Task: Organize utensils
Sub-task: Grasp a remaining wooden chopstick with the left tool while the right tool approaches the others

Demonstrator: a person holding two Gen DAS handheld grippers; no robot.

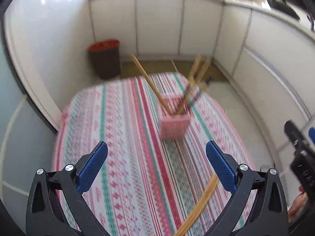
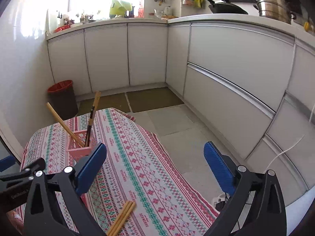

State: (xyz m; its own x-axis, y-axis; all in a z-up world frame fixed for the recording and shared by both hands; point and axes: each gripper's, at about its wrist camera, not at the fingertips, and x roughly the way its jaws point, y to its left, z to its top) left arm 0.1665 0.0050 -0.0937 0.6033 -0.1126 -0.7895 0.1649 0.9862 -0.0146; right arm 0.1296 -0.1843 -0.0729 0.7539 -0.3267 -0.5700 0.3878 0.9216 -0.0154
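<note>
On the table:
Cloth (image 2: 137, 157): woven stripes, red, green, white.
Holder (image 1: 174, 123): pink square lattice basket, chopsticks (image 1: 151, 84) leaning inside.
Loose chopsticks (image 2: 122, 219): wooden bundle, flat on cloth near right gripper (image 2: 155, 169).
Grippers: left gripper (image 1: 156, 167) and right both apart, ribbed blue pads, empty.

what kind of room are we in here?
A home kitchen, most likely: white base cabinets under an L-shaped counter that carries a black wok and a steel stockpot, plus a red-rimmed waste bin on the tiled floor.
</note>
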